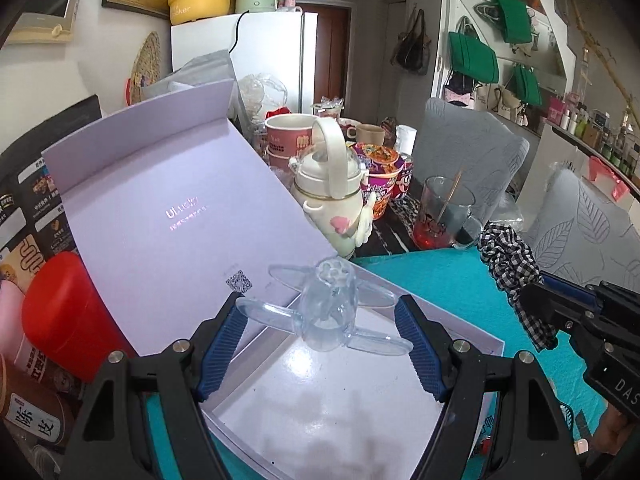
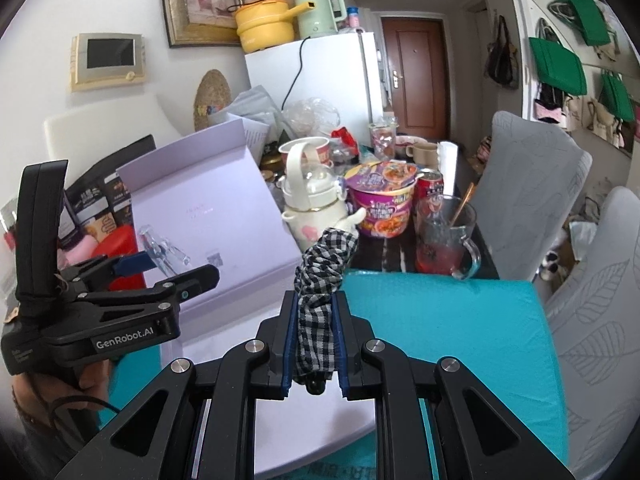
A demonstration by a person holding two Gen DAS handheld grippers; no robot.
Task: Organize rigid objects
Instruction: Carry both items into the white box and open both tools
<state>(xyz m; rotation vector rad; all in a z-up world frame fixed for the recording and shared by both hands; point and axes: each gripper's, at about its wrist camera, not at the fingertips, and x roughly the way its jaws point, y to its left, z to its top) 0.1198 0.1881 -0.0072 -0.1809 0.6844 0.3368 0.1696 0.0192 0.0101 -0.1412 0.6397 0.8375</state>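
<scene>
White flask (image 1: 332,184) stood ahead and past the fingertips, purple noodle cup (image 1: 380,176) just right of it, glass mug (image 1: 444,212) with red liquid further right, red tin (image 1: 68,316) off left, fridge (image 1: 272,60) far beyond

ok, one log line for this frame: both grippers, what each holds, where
left gripper: shut on clear plastic piece, over open white box | right gripper: shut on checked scrunchie, above teal mat
</scene>
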